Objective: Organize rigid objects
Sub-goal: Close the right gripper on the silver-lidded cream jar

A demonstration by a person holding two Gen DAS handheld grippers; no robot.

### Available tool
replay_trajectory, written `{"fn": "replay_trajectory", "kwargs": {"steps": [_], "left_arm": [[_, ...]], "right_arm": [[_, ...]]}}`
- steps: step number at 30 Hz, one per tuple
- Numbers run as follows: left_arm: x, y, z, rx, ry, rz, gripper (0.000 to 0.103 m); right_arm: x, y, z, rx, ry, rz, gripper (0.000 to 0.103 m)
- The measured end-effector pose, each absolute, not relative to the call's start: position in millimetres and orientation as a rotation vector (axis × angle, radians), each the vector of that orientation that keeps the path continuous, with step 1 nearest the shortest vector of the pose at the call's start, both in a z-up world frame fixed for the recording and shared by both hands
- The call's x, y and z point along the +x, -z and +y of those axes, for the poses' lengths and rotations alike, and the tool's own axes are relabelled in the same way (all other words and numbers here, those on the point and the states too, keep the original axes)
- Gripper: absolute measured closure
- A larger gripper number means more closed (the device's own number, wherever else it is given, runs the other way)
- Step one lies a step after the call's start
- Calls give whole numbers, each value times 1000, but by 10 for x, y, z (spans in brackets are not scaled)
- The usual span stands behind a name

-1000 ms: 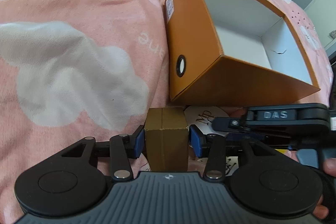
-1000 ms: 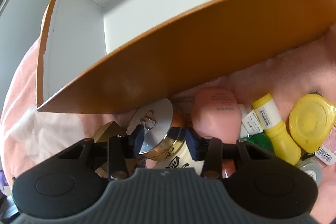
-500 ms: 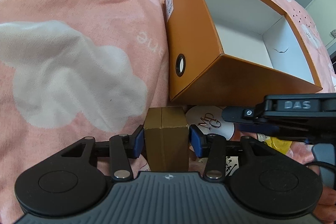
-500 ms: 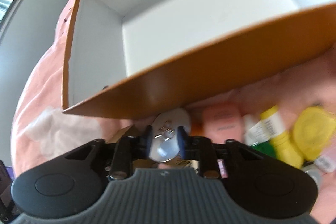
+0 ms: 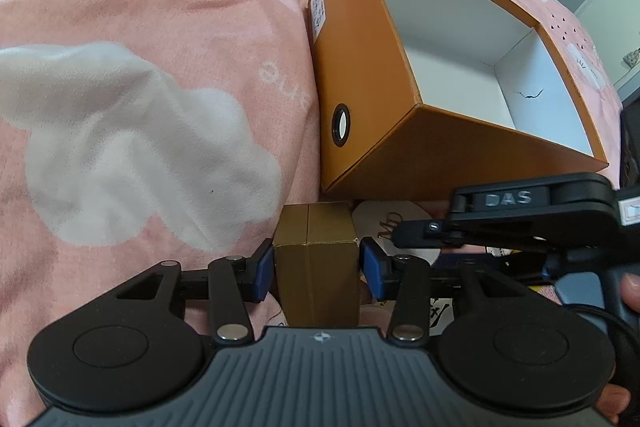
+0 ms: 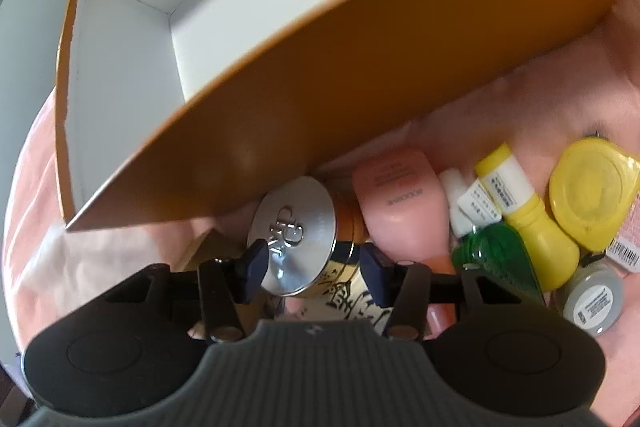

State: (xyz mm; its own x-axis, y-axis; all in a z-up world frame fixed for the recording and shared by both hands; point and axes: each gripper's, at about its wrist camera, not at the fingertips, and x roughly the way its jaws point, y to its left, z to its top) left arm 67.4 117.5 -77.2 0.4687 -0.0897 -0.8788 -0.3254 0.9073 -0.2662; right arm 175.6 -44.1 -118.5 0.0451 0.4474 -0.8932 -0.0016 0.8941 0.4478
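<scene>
A small gold box (image 5: 316, 227) stands on the pink bedding, and my left gripper (image 5: 316, 267) is shut on it, blue pads on both sides. The open orange box (image 5: 400, 155) with a white inside lies just beyond it. In the right wrist view a silver-lidded gold jar (image 6: 296, 227) lies under the orange box's (image 6: 320, 87) near wall. My right gripper (image 6: 312, 267) is open around the jar: the left pad is at the lid's rim, and a thin gap shows at the right pad. Its black body (image 5: 520, 219) reaches in from the right in the left wrist view.
Right of the jar lie a pink tube (image 6: 400, 211), small white tubes (image 6: 468, 207), a yellow bottle (image 6: 532, 227), a green bottle (image 6: 496, 259), a yellow round case (image 6: 592, 195) and a grey-lidded pot (image 6: 596, 303). Pink cloud-print bedding (image 5: 140, 67) spreads to the left.
The right gripper lifted and tilted toward the orange box's inside, then came back down with its pads spread around the silver-lidded jar. The left gripper and gold box stayed put.
</scene>
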Motion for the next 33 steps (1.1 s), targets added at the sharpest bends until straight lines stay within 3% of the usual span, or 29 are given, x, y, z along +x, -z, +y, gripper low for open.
{"fn": "replay_trajectory", "kwargs": {"steps": [5,17,26,29,33], "left_arm": [[710,836,1116,-398,-156,1115,45],[626,779,1051,-365,-177,1067,50],[658,800,1031,-347,-175,1081,50],[654,802,1049,-357,-172,1079,50],[643,824,1081,-374,-191,1084,50]], "right_arm": [[1789,1249,-220,298,-369,1459,46],[1700,1358,97,196,-428,1366,46],[1732,1487,458,92,-473,1415,26],[1779,1509,503,93,-466,1413,27],[1747,1517,364,133,-550,1442,38]]}}
